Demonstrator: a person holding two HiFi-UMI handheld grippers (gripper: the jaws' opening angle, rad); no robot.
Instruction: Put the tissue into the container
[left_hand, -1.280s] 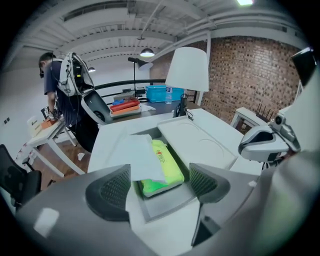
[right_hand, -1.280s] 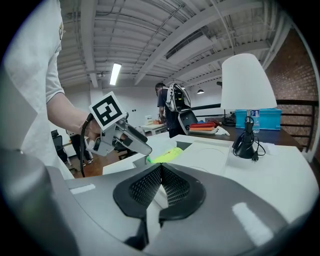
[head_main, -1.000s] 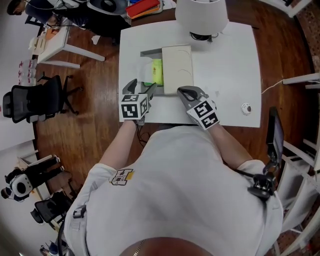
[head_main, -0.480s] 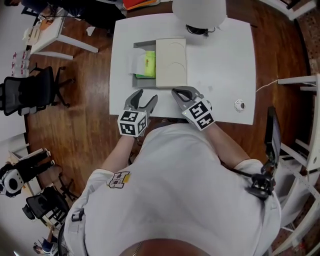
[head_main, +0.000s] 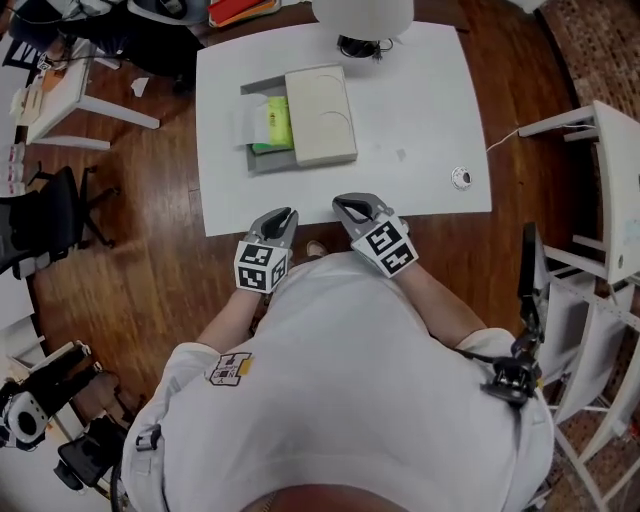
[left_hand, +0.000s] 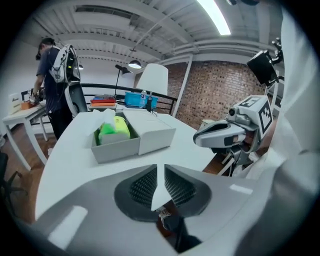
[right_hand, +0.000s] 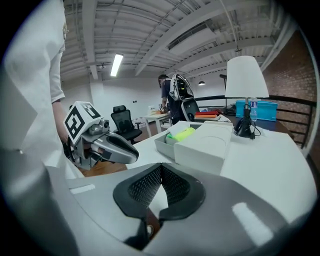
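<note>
Apparently the job is done, or nearly so. The tissue (head_main: 270, 125), a green-and-white pack, lies inside the open grey container (head_main: 268, 162) on the white table (head_main: 420, 110), right beside the pale lid (head_main: 320, 113). Both tools hang at the table's near edge, well apart from the box. The left gripper (head_main: 283, 216) has just been closing, and its jaws stand all but together with nothing between them. The right gripper (head_main: 345, 207) is pressed together too, and empty. If anything is left, I judge it would be sliding the lid across, which calls for a reach forward over the table. Only the head view shows the layout from above and a small round thing (head_main: 460, 177) off to the right. Only the gripper views show the tissue rising above the container's wall, and a person (right_hand: 172, 92) standing at a far desk.
</note>
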